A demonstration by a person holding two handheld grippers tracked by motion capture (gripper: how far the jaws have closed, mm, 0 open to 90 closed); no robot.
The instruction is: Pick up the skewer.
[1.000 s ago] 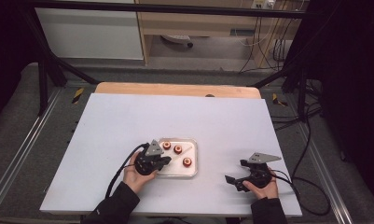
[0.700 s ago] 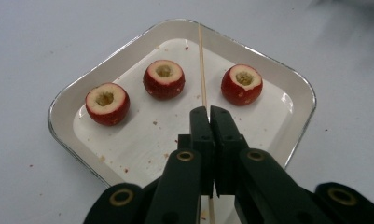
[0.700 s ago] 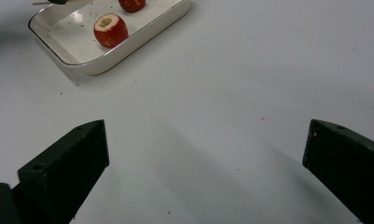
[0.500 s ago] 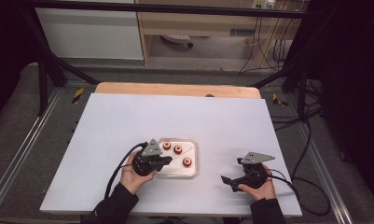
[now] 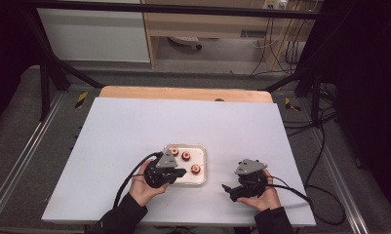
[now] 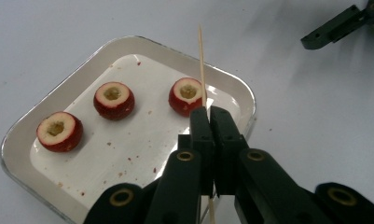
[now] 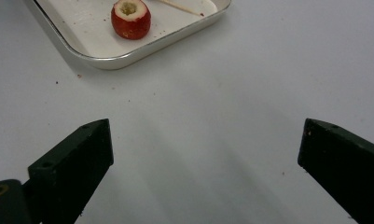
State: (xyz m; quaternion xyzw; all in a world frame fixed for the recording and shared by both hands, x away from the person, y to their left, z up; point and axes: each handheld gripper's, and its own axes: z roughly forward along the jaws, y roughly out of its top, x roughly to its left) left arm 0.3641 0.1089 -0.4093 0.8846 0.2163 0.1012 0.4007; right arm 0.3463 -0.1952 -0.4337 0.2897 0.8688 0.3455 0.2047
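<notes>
The left tongs (image 6: 211, 114) are clamped on a thin wooden skewer (image 6: 202, 60), which stands up between the jaws over the white tray (image 6: 128, 43) near the front of the desk (image 5: 134, 126). Three cored red fruit pieces sit in the tray: the left piece (image 6: 59, 131), the middle piece (image 6: 114, 100) and the right piece (image 6: 187, 95), just behind the skewer. To spear well, I would aim the tip at the cored hollow and push straight down, steadying the fruit with the other tongs. The right tongs (image 7: 205, 154) hover spread wide over bare desk beside the tray, holding nothing. The skewer's lower end is hidden behind the jaws, and which fruit this is stays unclear.
</notes>
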